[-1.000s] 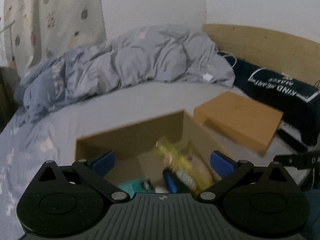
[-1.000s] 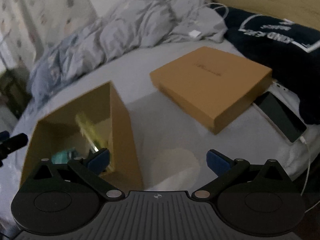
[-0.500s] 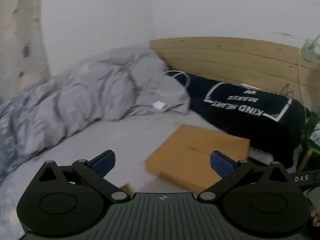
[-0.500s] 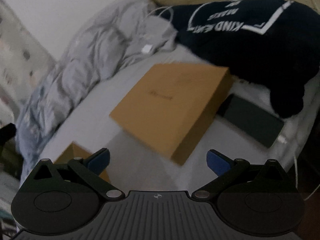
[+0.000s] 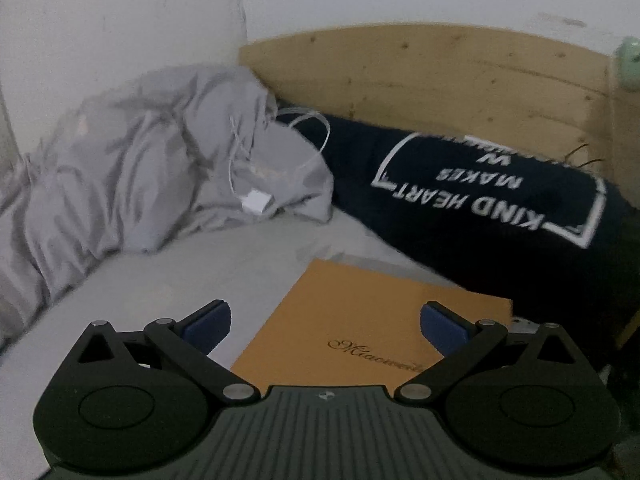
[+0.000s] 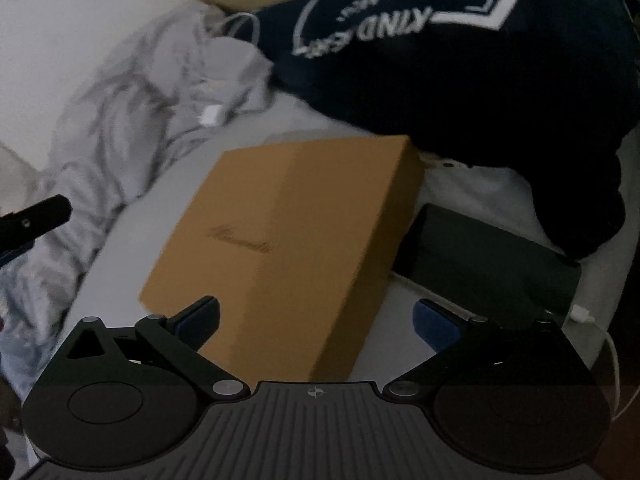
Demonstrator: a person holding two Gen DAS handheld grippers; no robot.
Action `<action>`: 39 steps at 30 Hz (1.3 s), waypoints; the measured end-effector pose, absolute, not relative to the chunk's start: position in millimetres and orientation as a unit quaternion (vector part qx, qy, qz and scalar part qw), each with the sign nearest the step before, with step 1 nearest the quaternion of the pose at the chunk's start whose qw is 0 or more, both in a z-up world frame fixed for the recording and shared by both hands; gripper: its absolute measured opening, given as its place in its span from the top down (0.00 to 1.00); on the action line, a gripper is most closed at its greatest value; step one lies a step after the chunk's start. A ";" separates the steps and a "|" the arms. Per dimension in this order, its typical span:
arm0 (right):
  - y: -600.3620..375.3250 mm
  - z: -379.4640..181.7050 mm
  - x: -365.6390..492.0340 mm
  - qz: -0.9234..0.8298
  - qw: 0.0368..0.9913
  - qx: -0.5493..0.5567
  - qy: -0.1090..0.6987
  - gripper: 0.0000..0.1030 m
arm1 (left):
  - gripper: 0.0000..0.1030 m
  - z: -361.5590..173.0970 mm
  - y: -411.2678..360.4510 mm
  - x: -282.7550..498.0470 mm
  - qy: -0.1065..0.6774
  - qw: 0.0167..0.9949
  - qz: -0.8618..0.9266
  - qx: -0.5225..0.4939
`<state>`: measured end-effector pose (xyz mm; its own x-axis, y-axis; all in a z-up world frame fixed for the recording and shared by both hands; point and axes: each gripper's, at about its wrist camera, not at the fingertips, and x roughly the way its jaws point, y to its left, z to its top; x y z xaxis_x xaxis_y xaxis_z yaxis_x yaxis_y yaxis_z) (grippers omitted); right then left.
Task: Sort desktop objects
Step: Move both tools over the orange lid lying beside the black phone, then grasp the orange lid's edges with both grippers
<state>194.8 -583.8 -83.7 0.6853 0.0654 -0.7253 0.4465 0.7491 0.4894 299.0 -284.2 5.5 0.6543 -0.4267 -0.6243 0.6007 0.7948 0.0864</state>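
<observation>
A flat tan box lid (image 5: 372, 320) with cursive lettering lies on the grey bed sheet. It also shows in the right wrist view (image 6: 288, 240). My left gripper (image 5: 325, 324) is open and empty, just above the lid's near edge. My right gripper (image 6: 316, 320) is open and empty, over the lid's near right corner. The left gripper's dark body (image 6: 32, 220) shows at the left edge of the right wrist view. The open box with the sorted objects is out of view.
A dark phone (image 6: 492, 260) with a white cable lies right of the lid. A navy pillow (image 5: 480, 200) with white lettering leans on the wooden headboard (image 5: 420, 76). A crumpled grey duvet (image 5: 140, 168) with a white charger (image 5: 256, 202) fills the left.
Both grippers have swung right, away from the open box and toward the flat lid. The open box has left both views. Both grippers stay open.
</observation>
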 end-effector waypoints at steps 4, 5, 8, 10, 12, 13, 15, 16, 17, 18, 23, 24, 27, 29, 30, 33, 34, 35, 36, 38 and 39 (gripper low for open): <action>-577.1 -98.0 211.1 -0.146 0.866 0.291 0.379 0.00 | 0.00 -21.8 -290.5 321.2 0.315 0.891 -0.289 0.151; -575.7 -102.5 214.1 -0.155 0.867 0.288 0.377 0.00 | 0.00 -28.2 -291.0 326.7 0.318 0.891 -0.288 0.151; -574.2 -114.1 217.0 -0.178 0.859 0.311 0.366 0.00 | 0.00 -44.5 -290.9 342.4 0.320 0.891 -0.283 0.156; -569.3 -120.3 214.7 -0.197 0.856 0.326 0.349 0.00 | 0.00 -53.2 -289.8 353.0 0.315 0.891 -0.281 0.167; -561.7 -126.4 211.8 -0.210 0.857 0.332 0.333 0.00 | 0.00 -61.4 -288.9 364.8 0.317 0.889 -0.281 0.173; -557.1 -129.4 210.2 -0.215 0.859 0.331 0.326 0.00 | 0.00 -66.3 -288.3 370.6 0.320 0.887 -0.281 0.176; -549.5 -135.8 209.5 -0.213 0.862 0.328 0.323 0.00 | 0.00 -75.1 -288.1 381.7 0.330 0.885 -0.278 0.173; -547.6 -138.6 211.1 -0.207 0.861 0.329 0.328 0.00 | 0.00 -79.4 -288.0 387.2 0.336 0.884 -0.276 0.172; -546.6 -140.4 213.3 -0.202 0.859 0.331 0.334 0.00 | 0.00 -83.7 -287.4 392.1 0.341 0.884 -0.274 0.165; -546.4 -141.6 216.0 -0.200 0.857 0.333 0.339 0.00 | 0.00 -88.1 -286.6 395.7 0.346 0.884 -0.272 0.159; -544.5 -145.4 226.1 -0.208 0.858 0.321 0.342 0.00 | 0.00 -110.3 -284.0 408.2 0.359 0.876 -0.273 0.172; -544.4 -146.7 229.1 -0.209 0.857 0.320 0.345 0.00 | 0.00 -111.9 -281.9 410.6 0.358 0.876 -0.277 0.165; -541.6 -148.0 233.4 -0.209 0.859 0.316 0.344 0.00 | 0.00 -112.3 -280.4 418.7 0.365 0.874 -0.286 0.144; -538.6 -148.9 235.1 -0.206 0.863 0.311 0.342 0.00 | 0.00 -114.4 -282.8 423.9 0.369 0.867 -0.306 0.136; -536.9 -149.4 236.1 -0.203 0.865 0.309 0.341 0.00 | 0.00 -114.6 -284.0 427.2 0.374 0.863 -0.316 0.128; -533.2 -151.1 239.3 -0.193 0.868 0.308 0.339 0.00 | 0.00 -117.9 -286.8 435.5 0.393 0.851 -0.331 0.104; -532.2 -151.2 240.2 -0.192 0.868 0.309 0.339 0.00 | 0.00 -118.7 -288.0 437.2 0.395 0.850 -0.334 0.101; -531.4 -151.2 240.8 -0.192 0.868 0.309 0.338 0.00 | 0.00 -119.7 -287.5 438.9 0.398 0.847 -0.338 0.098; -531.0 -150.9 241.1 -0.195 0.867 0.310 0.338 0.00 | 0.00 -120.7 -286.9 440.5 0.400 0.845 -0.341 0.094; -530.8 -151.1 242.0 -0.199 0.865 0.313 0.337 0.00 | 0.00 -122.9 -284.6 444.7 0.406 0.840 -0.349 0.085; -530.8 -151.4 242.4 -0.201 0.865 0.314 0.336 0.00 | 0.00 -123.7 -283.9 446.7 0.409 0.838 -0.352 0.081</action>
